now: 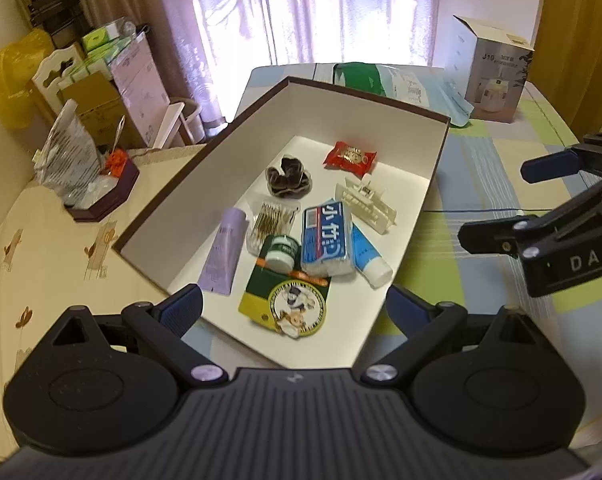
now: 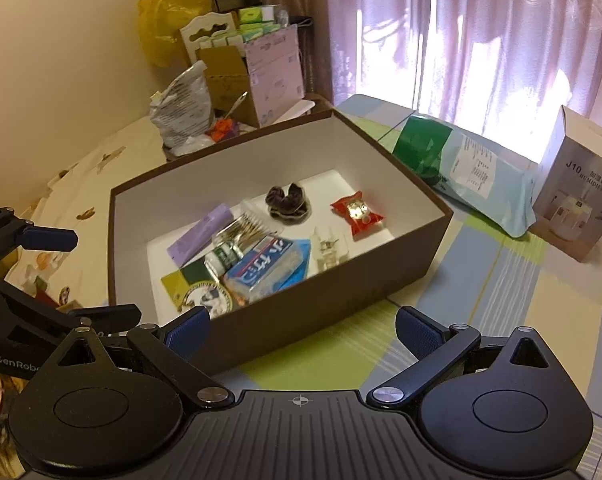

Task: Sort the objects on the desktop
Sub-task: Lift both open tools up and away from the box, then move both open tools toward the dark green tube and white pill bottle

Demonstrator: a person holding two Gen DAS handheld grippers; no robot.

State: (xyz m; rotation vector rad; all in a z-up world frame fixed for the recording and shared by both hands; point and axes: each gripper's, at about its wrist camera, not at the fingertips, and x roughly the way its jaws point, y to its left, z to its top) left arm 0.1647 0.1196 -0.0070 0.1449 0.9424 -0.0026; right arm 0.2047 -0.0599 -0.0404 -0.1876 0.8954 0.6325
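A brown box with a white inside (image 1: 341, 116) (image 2: 341, 280) stands on the checked tablecloth. In it lie a purple tube (image 1: 223, 254) (image 2: 199, 234), a bag of cotton swabs (image 1: 271, 222), a small green jar (image 1: 281, 252), a blue tissue pack (image 1: 325, 238) (image 2: 265, 266), a white-blue tube (image 1: 371, 258), a white hair clip (image 1: 371, 206) (image 2: 329, 250), a dark scrunchie (image 1: 288, 178) (image 2: 288, 200), a red snack packet (image 1: 349, 155) (image 2: 357, 212) and a green-yellow card (image 1: 285, 304). My left gripper (image 1: 295, 308) hangs open over the box's near end. My right gripper (image 2: 303, 330) stays open outside the box's near wall, holding nothing.
A humidifier carton (image 1: 497, 72) (image 2: 577, 200) and a green-blue mailer bag (image 1: 397, 84) (image 2: 461, 168) lie beyond the box. Left of the table is a cream cloth surface with a foil bag (image 1: 67, 152), a dark tray (image 1: 109, 196) and stacked cartons (image 1: 113, 92).
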